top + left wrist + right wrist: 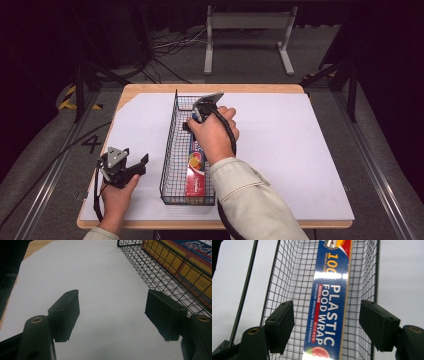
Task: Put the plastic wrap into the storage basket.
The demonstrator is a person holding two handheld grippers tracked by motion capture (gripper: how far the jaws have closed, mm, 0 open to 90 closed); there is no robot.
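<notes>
White sheeting covers the wooden surface (300,90), with dark floor and cables around it. On it I see a long black wire basket (170,145) running away from me, and a box of plastic wrap (195,177) lying flat along its bottom. My right gripper (200,112) hangs over the basket's far half, jaws spread wide, the box (329,315) directly beneath and between them, untouched as far as I can tell. The box is long and narrow, blue on top with white "PLASTIC FOOD WRAP" lettering, red and yellow on its side (180,262). My left gripper (131,167) sits low at the near left, jaws spread, nothing between them, the basket (160,277) just beside it.
</notes>
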